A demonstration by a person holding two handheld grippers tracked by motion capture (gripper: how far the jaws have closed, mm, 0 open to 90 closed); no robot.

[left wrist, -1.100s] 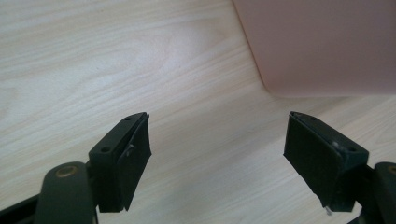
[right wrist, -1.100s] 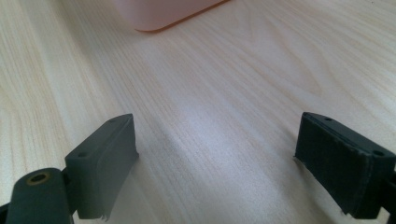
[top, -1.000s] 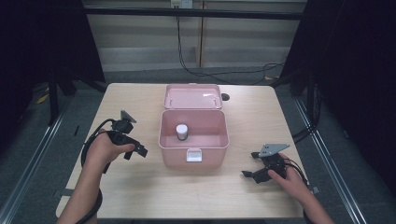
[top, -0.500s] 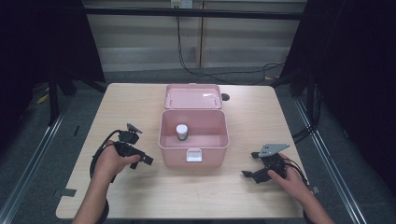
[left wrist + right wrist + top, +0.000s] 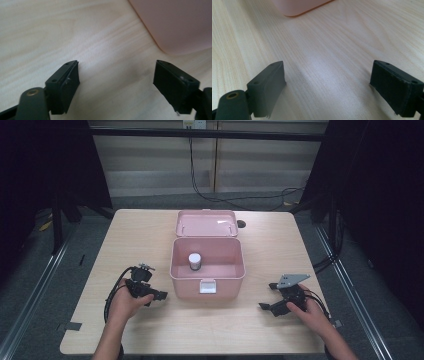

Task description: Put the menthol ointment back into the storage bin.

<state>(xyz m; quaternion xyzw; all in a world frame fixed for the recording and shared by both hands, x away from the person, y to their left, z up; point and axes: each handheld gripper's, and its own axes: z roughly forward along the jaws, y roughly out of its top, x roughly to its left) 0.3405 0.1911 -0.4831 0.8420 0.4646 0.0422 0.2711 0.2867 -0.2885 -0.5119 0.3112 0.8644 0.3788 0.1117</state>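
A pink box (image 5: pixel 207 281) stands open in the middle of the wooden table (image 5: pixel 140 232), its lid (image 5: pixel 207 223) laid back. Inside it a small white-capped jar (image 5: pixel 194 261) stands upright. My left gripper (image 5: pixel 159 295) rests low on the table just left of the box, open and holding nothing. In the left gripper view its jaws stand wide over bare wood, and the box's rounded corner (image 5: pixel 175 27) sits ahead at the upper right. My right gripper (image 5: pixel 266 306) lies open near the front right; the box's base (image 5: pixel 299 6) is far ahead of it.
Each gripper trails a black cable (image 5: pixel 114 290). The table's front edge (image 5: pixel 200 351) runs close behind both hands. A dark floor with rails (image 5: pixel 45 270) surrounds the table, and cables (image 5: pixel 225 195) hang behind it.
My left gripper has moved down the table and to the right, from the left-middle area to a spot beside the box's front left corner. The right gripper has stayed still.
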